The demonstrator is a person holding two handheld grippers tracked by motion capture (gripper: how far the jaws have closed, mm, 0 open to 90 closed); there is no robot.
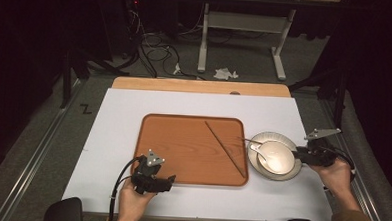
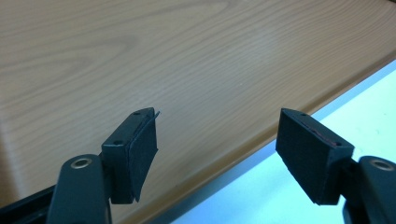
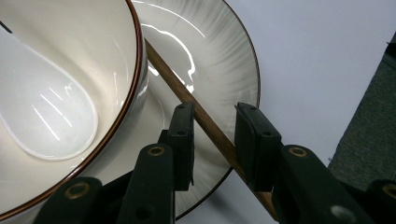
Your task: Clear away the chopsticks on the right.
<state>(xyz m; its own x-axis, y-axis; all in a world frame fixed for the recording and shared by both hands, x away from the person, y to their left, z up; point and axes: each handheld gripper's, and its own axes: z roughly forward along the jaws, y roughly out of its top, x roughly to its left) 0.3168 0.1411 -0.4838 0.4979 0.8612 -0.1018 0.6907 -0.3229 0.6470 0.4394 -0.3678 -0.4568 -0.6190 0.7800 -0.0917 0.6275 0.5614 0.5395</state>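
Right gripper [image 3: 212,135] is straddling a thin brown wooden chopstick [image 3: 196,105] lying on the grey-rimmed ceramic plate [image 3: 224,70], jaws not yet pinching it. Left gripper [image 2: 217,140] is hovering wide open over the orange-brown wooden tray's [image 2: 187,56] edge

Light: my white table sheet [image 1: 113,137] is bright, surroundings dark.
Glare: streaks on the plate [image 3: 219,60].
Focus: my nearest jaws look soft.
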